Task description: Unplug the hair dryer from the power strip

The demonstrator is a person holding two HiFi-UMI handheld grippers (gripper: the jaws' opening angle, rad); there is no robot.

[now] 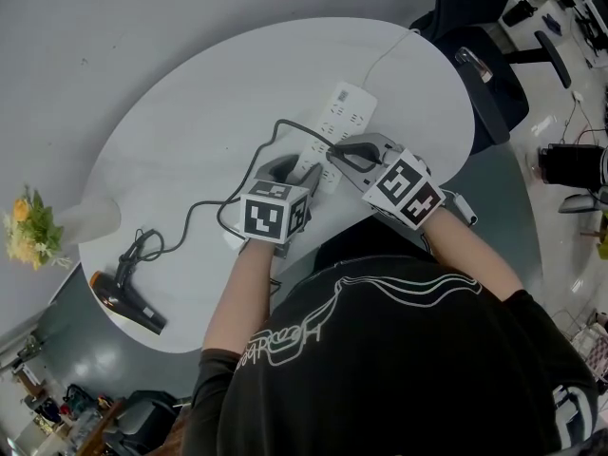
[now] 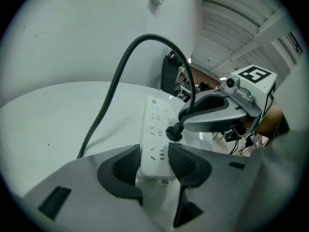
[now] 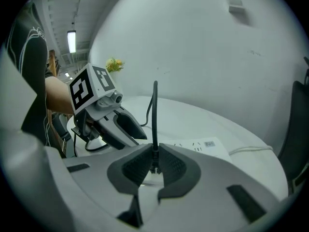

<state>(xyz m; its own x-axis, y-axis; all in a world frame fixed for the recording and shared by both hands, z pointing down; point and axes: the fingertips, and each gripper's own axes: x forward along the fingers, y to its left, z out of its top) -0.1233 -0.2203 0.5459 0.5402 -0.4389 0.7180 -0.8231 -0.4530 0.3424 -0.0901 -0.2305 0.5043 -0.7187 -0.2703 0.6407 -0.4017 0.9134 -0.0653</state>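
Observation:
A white power strip lies on the round white table. My left gripper is shut on the strip's near end, one pad on each long side. The black plug sits at the strip's right edge, and my right gripper is shut on it. I cannot tell whether its pins are still in the socket. Its black cord rises from the jaws, arcs over and runs left to the black hair dryer near the table's left edge. Both grippers meet mid-table, left and right.
A white vase with yellow flowers stands at the table's left rim. The strip's own white lead runs off the far edge. A dark chair stands beyond the table at the right.

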